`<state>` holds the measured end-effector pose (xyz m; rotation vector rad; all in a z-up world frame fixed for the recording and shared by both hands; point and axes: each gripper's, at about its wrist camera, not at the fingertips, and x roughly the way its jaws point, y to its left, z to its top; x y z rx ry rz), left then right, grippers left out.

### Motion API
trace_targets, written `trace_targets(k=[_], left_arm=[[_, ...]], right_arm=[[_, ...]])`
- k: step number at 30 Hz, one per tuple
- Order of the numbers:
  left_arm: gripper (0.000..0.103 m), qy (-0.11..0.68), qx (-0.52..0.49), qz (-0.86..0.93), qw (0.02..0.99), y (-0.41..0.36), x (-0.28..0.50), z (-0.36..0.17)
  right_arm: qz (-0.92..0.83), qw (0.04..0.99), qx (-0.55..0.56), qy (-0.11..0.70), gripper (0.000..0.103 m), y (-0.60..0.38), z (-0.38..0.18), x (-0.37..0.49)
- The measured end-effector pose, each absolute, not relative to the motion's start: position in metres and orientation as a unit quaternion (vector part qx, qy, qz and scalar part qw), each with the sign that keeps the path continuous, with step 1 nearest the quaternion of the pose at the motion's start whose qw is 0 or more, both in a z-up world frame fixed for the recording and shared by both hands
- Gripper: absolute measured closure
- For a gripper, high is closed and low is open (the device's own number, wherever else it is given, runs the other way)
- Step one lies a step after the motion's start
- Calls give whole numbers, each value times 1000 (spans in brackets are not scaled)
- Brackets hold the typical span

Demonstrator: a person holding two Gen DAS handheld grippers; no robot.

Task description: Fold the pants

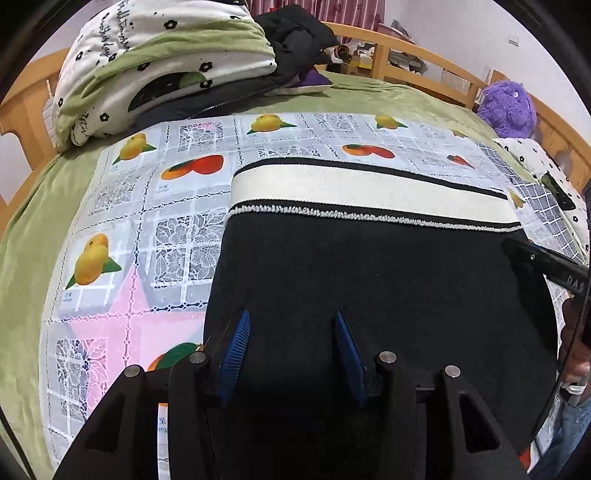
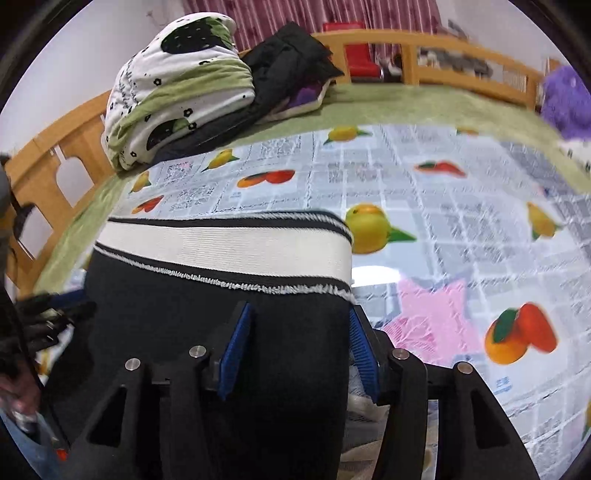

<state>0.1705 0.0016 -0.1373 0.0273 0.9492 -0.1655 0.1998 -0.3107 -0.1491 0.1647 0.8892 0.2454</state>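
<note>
While both hand-held grippers, left [image 1: 291, 325] and right [image 2: 299, 321], are hanging released over the pants [image 1: 369, 277], we are judging the next move: gripping the hem at 6 o'clock, folding toward 12.

Home bedroom: wooden bed frame [image 1: 413, 55], green blanket [image 1: 388, 96], folded quilt [image 1: 159, 62] at the far left corner, purple plush toy [image 1: 508, 107], striped curtains [image 2: 295, 14].

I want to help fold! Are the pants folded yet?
Cannot tell. The black pants lie flat with the waistband straight, but the legs are hidden.
</note>
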Motion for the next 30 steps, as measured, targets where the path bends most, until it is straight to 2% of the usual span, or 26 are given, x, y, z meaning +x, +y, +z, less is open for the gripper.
trace_targets(k=[10, 21, 30], left_arm=[[56, 480, -8, -58, 875, 32, 138, -140], [56, 465, -60, -115, 876, 82, 28, -140], [56, 479, 45, -90, 872, 58, -8, -149]], right_arm=[[97, 885, 75, 450, 51, -308, -146, 148], [101, 884, 50, 453, 51, -316, -156, 55], [118, 881, 111, 444, 51, -329, -175, 22]])
